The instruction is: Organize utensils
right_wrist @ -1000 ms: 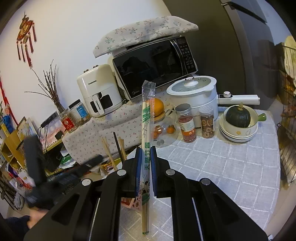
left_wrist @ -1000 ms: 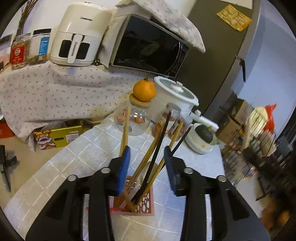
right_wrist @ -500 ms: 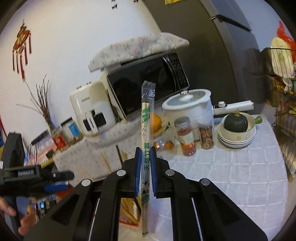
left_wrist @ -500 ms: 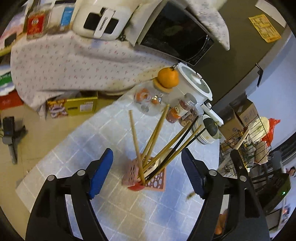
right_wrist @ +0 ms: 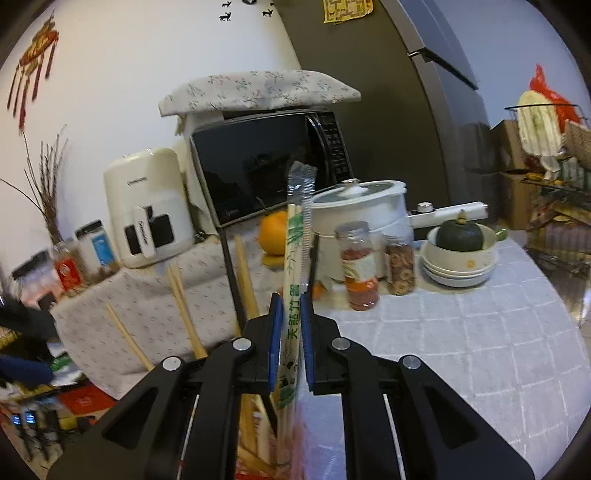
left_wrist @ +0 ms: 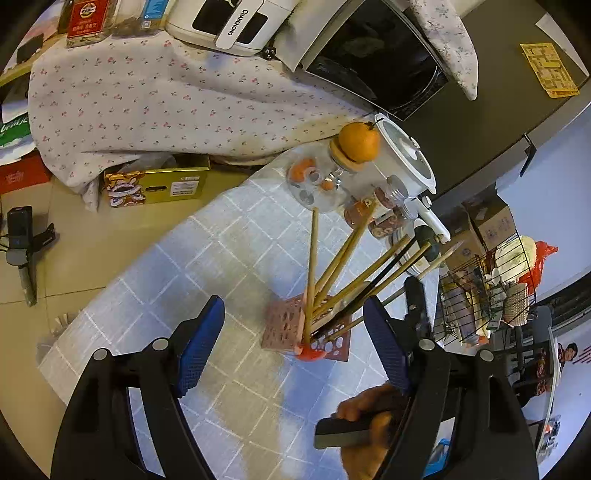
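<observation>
A: What do the fingers of the right gripper (right_wrist: 288, 328) do?

B: They are pressed on a wrapped pair of chopsticks (right_wrist: 293, 273). The packet stands nearly upright between the blue pads (right_wrist: 275, 332), with its top at 12 o'clock and its lower end below the fingers.

A: And the left gripper (left_wrist: 293, 350)?

B: Its fingers are spread wide and they pinch nothing. Between them, a little toward 12 o'clock, stands the pink holder (left_wrist: 288, 326) on the table (left_wrist: 207, 258).

A: What is inside the holder?

B: Several loose chopsticks (left_wrist: 343, 266), wooden ones and a black one. They lean out like a fan toward 1 and 2 o'clock; one stands almost straight up.

A: What is around it?

B: At 12 o'clock from the holder there is a glass jar (left_wrist: 317, 181) with an orange (left_wrist: 359, 140) on its lid. Just beside it, toward 1 o'clock, are two spice jars (left_wrist: 384, 210) and a white pot (left_wrist: 404, 158). Farther back, the microwave (left_wrist: 373, 62) and the white air fryer (left_wrist: 229, 22) stand on a flowered cloth (left_wrist: 155, 99).

A: Is a hand (left_wrist: 365, 417) visible?

B: Yes, at 5 o'clock in the left camera, gripping a dark handle.
</observation>
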`<state>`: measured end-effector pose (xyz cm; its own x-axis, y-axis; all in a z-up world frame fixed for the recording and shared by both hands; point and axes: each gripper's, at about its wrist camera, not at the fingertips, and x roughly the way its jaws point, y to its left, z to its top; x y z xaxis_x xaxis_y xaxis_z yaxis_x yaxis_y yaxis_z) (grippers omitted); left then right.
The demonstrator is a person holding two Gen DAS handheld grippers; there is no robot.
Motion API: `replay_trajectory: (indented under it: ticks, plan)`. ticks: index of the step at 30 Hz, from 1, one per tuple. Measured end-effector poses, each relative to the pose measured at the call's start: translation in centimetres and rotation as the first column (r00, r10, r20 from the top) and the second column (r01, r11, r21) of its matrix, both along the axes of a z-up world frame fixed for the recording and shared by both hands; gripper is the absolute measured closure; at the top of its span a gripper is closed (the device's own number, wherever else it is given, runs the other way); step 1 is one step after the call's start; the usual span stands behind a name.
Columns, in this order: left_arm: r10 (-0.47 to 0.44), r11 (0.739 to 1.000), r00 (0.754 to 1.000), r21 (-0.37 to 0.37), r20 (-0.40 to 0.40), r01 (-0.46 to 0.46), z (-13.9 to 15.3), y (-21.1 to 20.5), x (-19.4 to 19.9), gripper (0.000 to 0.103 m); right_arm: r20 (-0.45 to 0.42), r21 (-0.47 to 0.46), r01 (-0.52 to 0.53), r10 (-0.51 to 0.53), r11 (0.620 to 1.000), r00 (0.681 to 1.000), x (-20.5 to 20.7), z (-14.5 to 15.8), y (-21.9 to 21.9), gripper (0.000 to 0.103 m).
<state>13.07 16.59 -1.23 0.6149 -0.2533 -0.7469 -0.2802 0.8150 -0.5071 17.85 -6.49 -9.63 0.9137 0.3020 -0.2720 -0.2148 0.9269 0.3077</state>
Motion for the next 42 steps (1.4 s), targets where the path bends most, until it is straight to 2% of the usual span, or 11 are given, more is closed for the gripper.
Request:
replay_trajectory:
  ticks: [7,11,13,17,19,22,24,28,31,34,42]
  plan:
    - [-0.009,1.0,1.0,0.012,-0.004,0.009,-0.1,-0.5,0.1,0.029,-0.02,-0.021,-0.052,0.051,0.998,0.998,-1.0,-0.6,0.1,0.09]
    - [-0.019,1.0,1.0,0.023,0.004,0.019,0.2,-1.1,0.1,0.029,-0.083,-0.029,-0.108,0.106,0.994,0.991,-1.1,-0.6,-0.1,0.09]
    - [-0.031,0.998,0.999,0.047,0.012,0.03,0.3,-1.7,0.0,0.029,-0.114,0.012,-0.12,0.121,0.993,0.986,-1.3,0.1,-1.1,0.089]
    - [-0.054,0.996,0.998,0.072,0.011,0.053,0.5,-2.6,-0.4,0.029,-0.181,0.083,-0.133,0.146,0.988,0.973,-2.0,2.0,-3.7,0.076]
    - [-0.068,0.993,0.998,0.1,0.016,0.066,0.7,-3.2,-0.7,0.029,-0.259,0.083,-0.159,0.176,0.984,0.95,-2.4,2.6,-4.4,0.062]
    - [-0.086,0.988,0.996,0.134,0.018,0.083,1.0,-4.1,-1.5,0.028,-0.363,0.049,-0.214,0.217,0.976,0.906,-4.3,3.5,-5.1,0.053]
    - [-0.107,0.981,0.994,0.163,0.019,0.102,1.3,-5.2,-2.4,0.021,-0.405,0.029,-0.252,0.242,0.967,0.882,-6.2,3.9,-5.6,0.04]
    - [-0.175,0.935,0.985,0.314,-0.005,0.167,1.5,-8.3,-5.9,0.011,-0.464,0.004,-0.324,0.289,0.946,0.838,-11.2,5.0,-7.0,0.031]
    - [-0.177,0.904,0.984,0.391,-0.029,0.175,1.0,-9.5,-9.3,0.007,-0.462,-0.004,-0.331,0.292,0.944,0.838,-15.1,6.0,-8.5,0.024]
    - [-0.171,0.893,0.985,0.416,-0.041,0.172,0.8,-10.5,-13.2,0.007,-0.444,-0.029,-0.322,0.277,0.946,0.852,-18.7,7.1,-9.4,0.019]
    - [-0.167,0.855,0.984,0.507,0.059,0.115,4.3,-13.9,-20.3,0.007,-0.345,-0.086,-0.277,0.232,0.957,0.91,-24.4,11.0,-11.2,0.007]
